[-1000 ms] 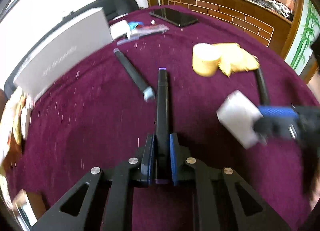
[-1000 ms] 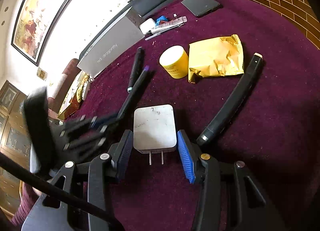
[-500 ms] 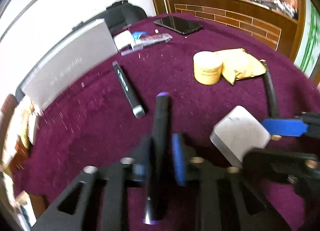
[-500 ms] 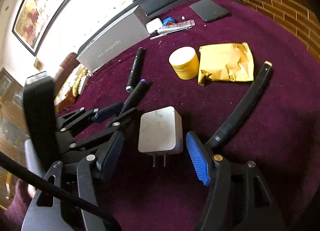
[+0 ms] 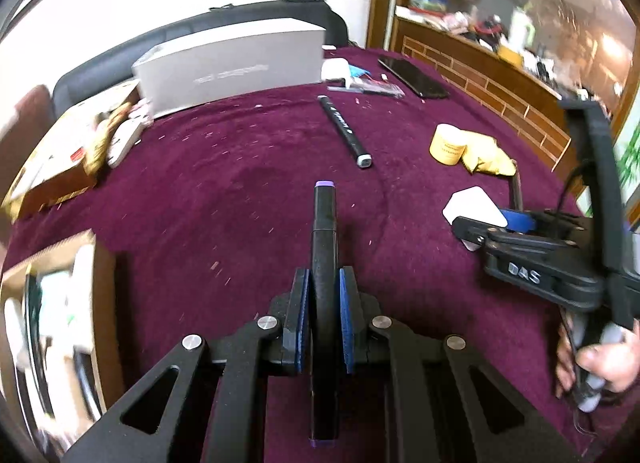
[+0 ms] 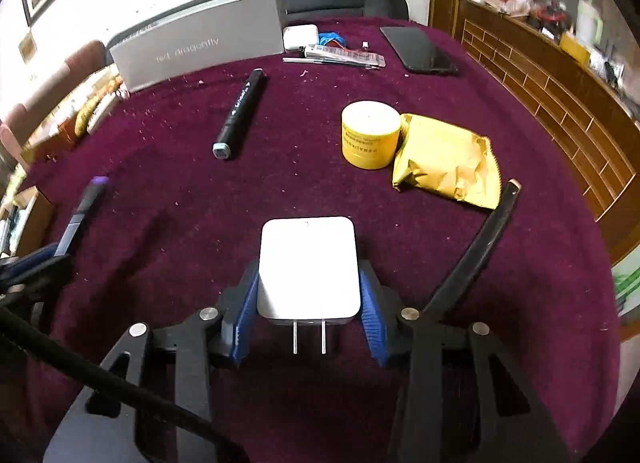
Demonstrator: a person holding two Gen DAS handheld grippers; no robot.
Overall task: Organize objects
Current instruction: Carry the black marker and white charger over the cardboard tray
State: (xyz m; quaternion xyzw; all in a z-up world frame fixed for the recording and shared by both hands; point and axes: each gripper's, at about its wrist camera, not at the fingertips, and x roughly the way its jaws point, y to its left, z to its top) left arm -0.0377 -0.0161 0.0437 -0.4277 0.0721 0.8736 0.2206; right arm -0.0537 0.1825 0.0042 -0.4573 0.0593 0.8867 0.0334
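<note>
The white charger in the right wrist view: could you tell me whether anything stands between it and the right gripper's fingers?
Nothing visible does. The white charger lies directly between the right gripper fingers, which are closing on its sides.

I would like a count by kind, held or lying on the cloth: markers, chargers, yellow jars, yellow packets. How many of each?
Markers: 2 (purple-capped marker, grey-capped marker)
Chargers: 1 (white charger)
Jars: 1 (yellow jar)
Packets: 1 (yellow packet)
Total: 5
</note>
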